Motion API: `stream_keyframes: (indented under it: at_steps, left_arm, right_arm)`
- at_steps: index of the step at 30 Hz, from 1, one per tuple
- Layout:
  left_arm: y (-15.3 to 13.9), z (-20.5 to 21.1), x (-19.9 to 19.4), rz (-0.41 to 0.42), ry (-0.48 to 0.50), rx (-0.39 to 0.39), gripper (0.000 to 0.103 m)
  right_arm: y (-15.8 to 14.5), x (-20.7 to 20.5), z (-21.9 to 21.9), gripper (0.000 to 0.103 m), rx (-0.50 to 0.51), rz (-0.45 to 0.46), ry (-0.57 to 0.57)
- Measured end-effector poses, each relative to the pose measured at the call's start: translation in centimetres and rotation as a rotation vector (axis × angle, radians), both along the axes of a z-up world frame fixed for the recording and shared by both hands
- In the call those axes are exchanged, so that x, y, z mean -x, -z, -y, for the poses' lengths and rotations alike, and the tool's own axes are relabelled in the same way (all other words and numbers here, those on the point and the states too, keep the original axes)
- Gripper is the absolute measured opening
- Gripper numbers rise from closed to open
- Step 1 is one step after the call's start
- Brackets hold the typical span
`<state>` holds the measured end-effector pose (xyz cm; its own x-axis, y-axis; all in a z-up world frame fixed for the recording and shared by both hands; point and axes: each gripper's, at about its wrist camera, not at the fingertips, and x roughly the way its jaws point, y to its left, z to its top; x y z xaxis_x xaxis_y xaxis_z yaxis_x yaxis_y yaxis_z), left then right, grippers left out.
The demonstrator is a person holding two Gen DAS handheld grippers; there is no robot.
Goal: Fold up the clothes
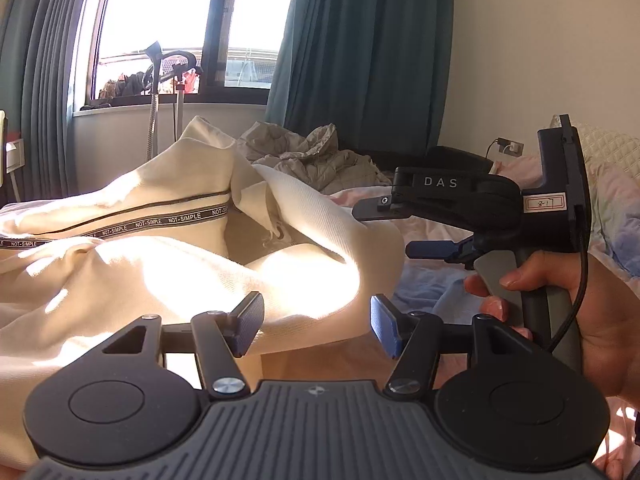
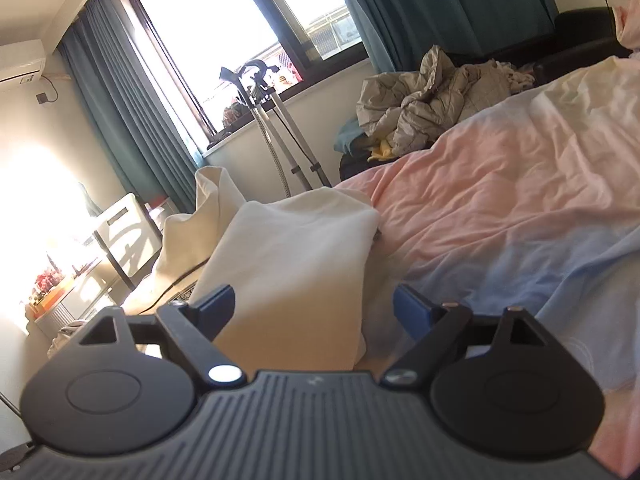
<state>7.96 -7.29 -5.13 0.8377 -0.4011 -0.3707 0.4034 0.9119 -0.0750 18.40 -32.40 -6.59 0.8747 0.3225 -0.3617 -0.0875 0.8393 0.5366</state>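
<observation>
Both claws, left claw and right claw, open, empty; cream garment cut off at frame edge.

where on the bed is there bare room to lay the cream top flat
Free: the pink and blue sheet right of the cream top, up to the quilted jacket pile. Crowded: the window side, where the top bunches by the steamer stand.

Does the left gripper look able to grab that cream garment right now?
Probably yes. The left gripper is open, and the cream garment lies bunched right ahead of its fingers with nothing between them.
</observation>
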Motion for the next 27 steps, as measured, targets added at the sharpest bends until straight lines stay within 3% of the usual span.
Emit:
stream_keyframes:
  at_steps: [7, 12, 14, 15, 16, 18, 22, 27]
  left_arm:
    - [0.7, -0.6, -0.9, -0.015, -0.028, 0.017, 0.063]
    - [1.1, -0.7, -1.1, 0.001, -0.054, -0.024, 0.063]
    - [1.0, -0.8, -1.0, 0.004, -0.066, -0.020, 0.063]
    - [0.9, -0.9, -1.0, 0.005, -0.072, -0.016, 0.063]
    - [0.9, -0.9, -1.0, 0.005, -0.078, -0.009, 0.063]
    - [0.6, -1.1, -1.0, 0.008, -0.095, 0.007, 0.063]
    - [-0.4, -2.1, -0.7, 0.020, -0.135, 0.057, 0.063]
    - [-1.9, -3.0, 0.4, 0.062, -0.147, 0.098, 0.063]
  right_arm:
    - [2.7, -3.8, -1.1, 0.091, -0.094, -0.129, -0.074]
    - [3.9, -4.3, -2.4, 0.088, -0.094, -0.140, -0.124]
    - [4.3, -4.2, -2.4, 0.067, -0.114, -0.144, -0.142]
    - [4.5, -4.1, -2.3, 0.047, -0.140, -0.146, -0.151]
    - [4.4, -3.8, -2.1, 0.035, -0.164, -0.144, -0.147]
    - [3.5, -3.2, -1.8, 0.022, -0.159, -0.112, -0.135]
    - [0.7, -1.2, -1.1, 0.012, -0.089, -0.038, -0.035]
    - [-2.6, 1.8, 0.1, 0.010, -0.049, 0.052, 0.062]
